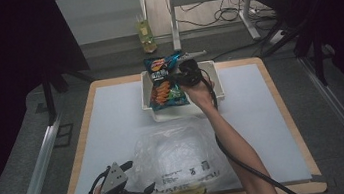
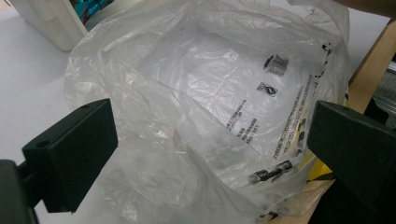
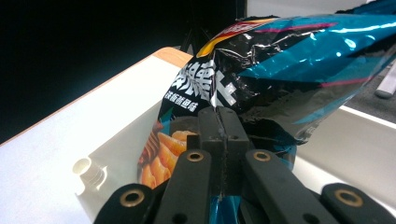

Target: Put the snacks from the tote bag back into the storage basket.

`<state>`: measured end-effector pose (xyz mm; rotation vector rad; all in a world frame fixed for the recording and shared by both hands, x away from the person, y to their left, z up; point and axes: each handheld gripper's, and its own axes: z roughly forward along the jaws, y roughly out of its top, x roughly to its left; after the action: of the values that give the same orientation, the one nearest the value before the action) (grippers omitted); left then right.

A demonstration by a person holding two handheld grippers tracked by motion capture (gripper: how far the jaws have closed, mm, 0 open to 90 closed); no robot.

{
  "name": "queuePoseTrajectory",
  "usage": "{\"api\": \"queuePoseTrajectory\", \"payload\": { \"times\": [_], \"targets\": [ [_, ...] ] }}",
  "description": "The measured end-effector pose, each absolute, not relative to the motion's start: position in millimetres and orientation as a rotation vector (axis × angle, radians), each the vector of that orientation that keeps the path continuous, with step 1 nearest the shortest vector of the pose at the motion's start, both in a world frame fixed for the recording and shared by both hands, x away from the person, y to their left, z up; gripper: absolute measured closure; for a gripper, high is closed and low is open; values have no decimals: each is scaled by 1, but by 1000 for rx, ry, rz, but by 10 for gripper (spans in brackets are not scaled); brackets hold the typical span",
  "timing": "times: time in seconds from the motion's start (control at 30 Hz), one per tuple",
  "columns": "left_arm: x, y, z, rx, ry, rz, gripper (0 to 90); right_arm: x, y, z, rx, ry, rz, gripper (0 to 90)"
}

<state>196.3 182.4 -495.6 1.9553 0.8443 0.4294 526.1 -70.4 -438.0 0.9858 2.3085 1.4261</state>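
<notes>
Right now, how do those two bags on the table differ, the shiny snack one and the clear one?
The snack bag is opaque, glossy black and blue with pictured chips; the clear plastic bag is see-through with small black print. The snack bag is puffed and stands tilted in the white bin, pinched by the right gripper; the clear plastic bag lies crumpled on the table, unheld, before the open left gripper. Both are crinkly.

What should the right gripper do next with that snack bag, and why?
Probably lift the snack bag clear of the white bin and carry it toward the clear plastic bag. The right gripper is already shut on it, and the left gripper waits open at the plastic.
</notes>
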Motion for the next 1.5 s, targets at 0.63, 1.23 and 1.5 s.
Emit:
{"api": "queuePoseTrajectory", "payload": {
  "times": [0.63,1.23,1.5],
  "targets": [
    [197,181,-497,1964,849,424,19,542,-81,-479,1112,2299,1315,881],
    [197,180,-497,1969,850,430,19,539,-84,-475,1110,2307,1271,777],
    [197,182,-497,1967,865,438,20,535,-84,-471,1085,2304,1265,723]
  ]
}}
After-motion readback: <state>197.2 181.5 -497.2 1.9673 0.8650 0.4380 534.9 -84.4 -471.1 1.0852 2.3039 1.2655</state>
